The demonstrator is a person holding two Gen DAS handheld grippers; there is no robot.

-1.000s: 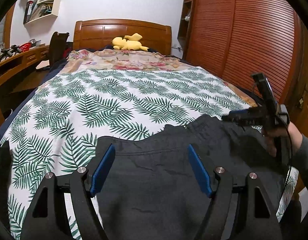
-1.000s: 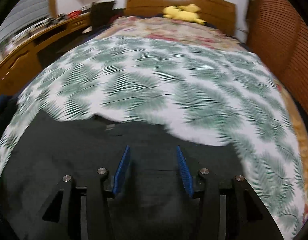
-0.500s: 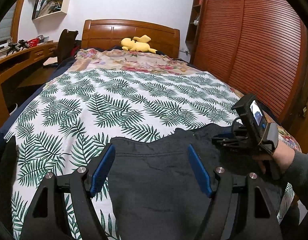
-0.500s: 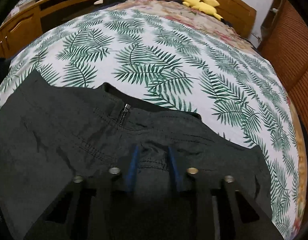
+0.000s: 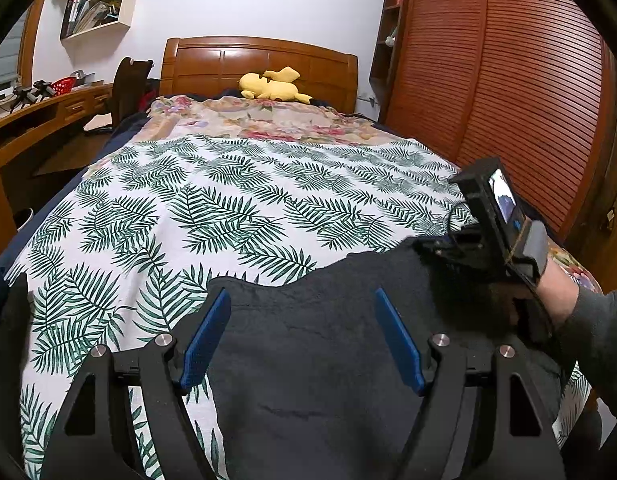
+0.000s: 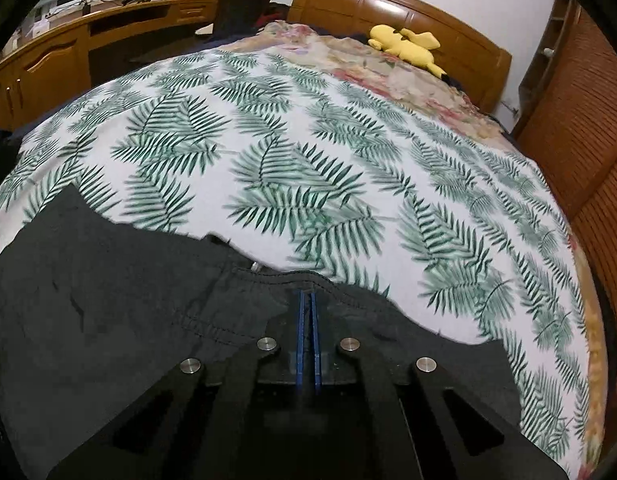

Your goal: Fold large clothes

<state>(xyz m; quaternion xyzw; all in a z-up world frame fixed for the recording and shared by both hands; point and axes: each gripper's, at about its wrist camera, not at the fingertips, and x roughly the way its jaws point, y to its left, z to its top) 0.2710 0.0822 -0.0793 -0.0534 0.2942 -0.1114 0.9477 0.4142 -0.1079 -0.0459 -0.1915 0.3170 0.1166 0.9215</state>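
Note:
Dark grey trousers (image 5: 328, 360) lie spread on the near end of the bed, waistband toward the headboard, with a zip (image 6: 254, 266) showing at its edge. My left gripper (image 5: 301, 296) hovers open over the trousers' left part, its blue pads (image 5: 206, 344) wide apart and nothing between them. My right gripper (image 6: 307, 300) is shut, its blue pads pressed together on the waistband edge to the right of the zip. In the left wrist view the right gripper (image 5: 428, 246) rests on the trousers' far right corner, held by a hand (image 5: 556, 292) in a grey sleeve.
The leaf-print bedspread (image 5: 228, 208) covers the bed beyond the trousers, with a floral cover (image 5: 260, 120) and a yellow plush toy (image 5: 272, 84) near the wooden headboard. A wooden desk (image 5: 36, 120) and chair stand left; a slatted wardrobe (image 5: 508, 80) stands right.
The right gripper's pads closed from partly apart to pressed together on the waistband, and it moved lower toward the trousers' far edge. The left gripper stayed open over the cloth.

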